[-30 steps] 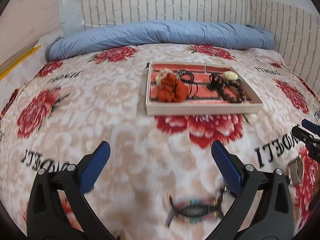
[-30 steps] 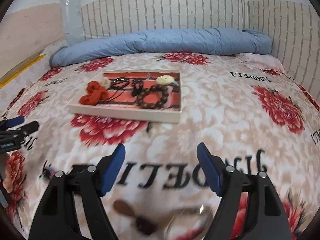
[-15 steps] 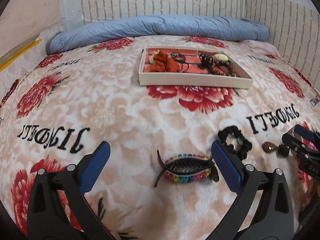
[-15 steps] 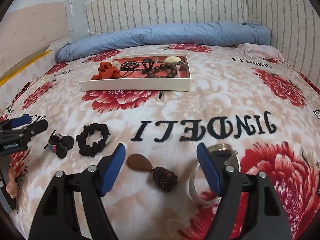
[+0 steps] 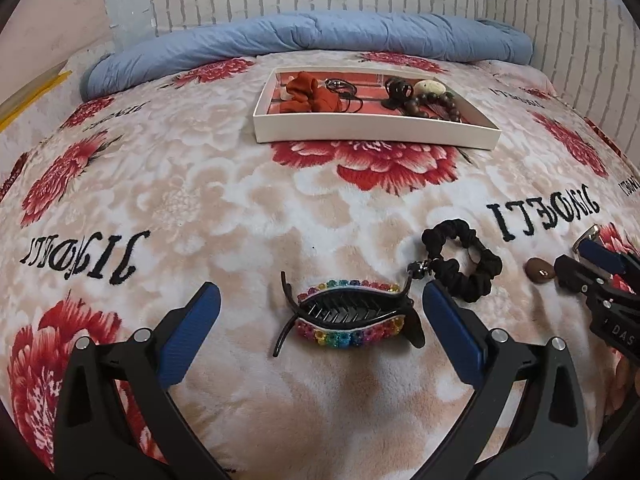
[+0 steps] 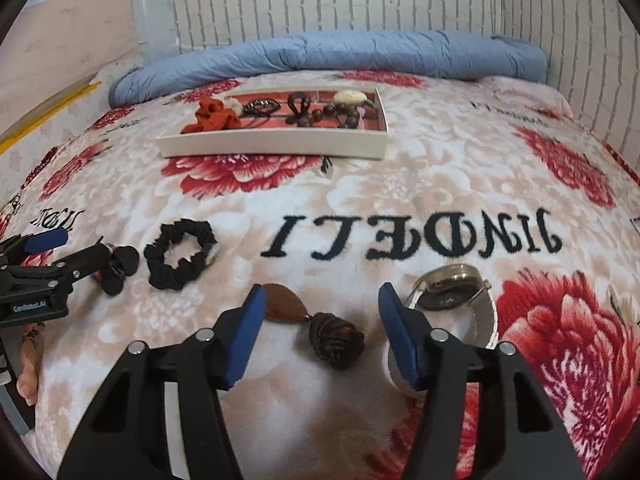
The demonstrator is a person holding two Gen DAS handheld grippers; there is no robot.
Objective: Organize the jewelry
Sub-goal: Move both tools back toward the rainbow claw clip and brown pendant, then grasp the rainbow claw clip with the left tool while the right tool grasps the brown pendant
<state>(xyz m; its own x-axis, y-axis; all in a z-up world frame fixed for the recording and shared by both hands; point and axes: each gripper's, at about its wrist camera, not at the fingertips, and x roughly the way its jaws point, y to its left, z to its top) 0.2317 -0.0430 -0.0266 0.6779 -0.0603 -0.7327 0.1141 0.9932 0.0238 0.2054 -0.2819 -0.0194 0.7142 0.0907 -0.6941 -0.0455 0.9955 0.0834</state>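
Note:
A black claw hair clip (image 5: 348, 314) with rainbow stones lies on the flowered blanket between the fingers of my left gripper (image 5: 320, 300), which is open and not touching it. A black scrunchie (image 5: 464, 260) rests just right of it. In the right wrist view a brown teardrop pendant with a knotted bead (image 6: 338, 338) lies between the fingers of my right gripper (image 6: 321, 300). Its jaws are closing, and the pads are still clear of the pendant. A wristwatch (image 6: 452, 292) lies beside the right finger. The white tray (image 5: 376, 132) farther back holds an orange scrunchie, hair ties and wooden beads.
A rolled blue duvet (image 5: 320, 36) lies along the headboard wall behind the tray. My right gripper (image 5: 576, 260) shows at the right edge of the left wrist view, and my left gripper (image 6: 76, 248) at the left edge of the right wrist view. The scrunchie (image 6: 180, 254) lies between them.
Both grippers came down toward the blanket, and the loose pieces now sit larger and closer. The right jaws have narrowed around the brown pendant. The left jaws kept their width.

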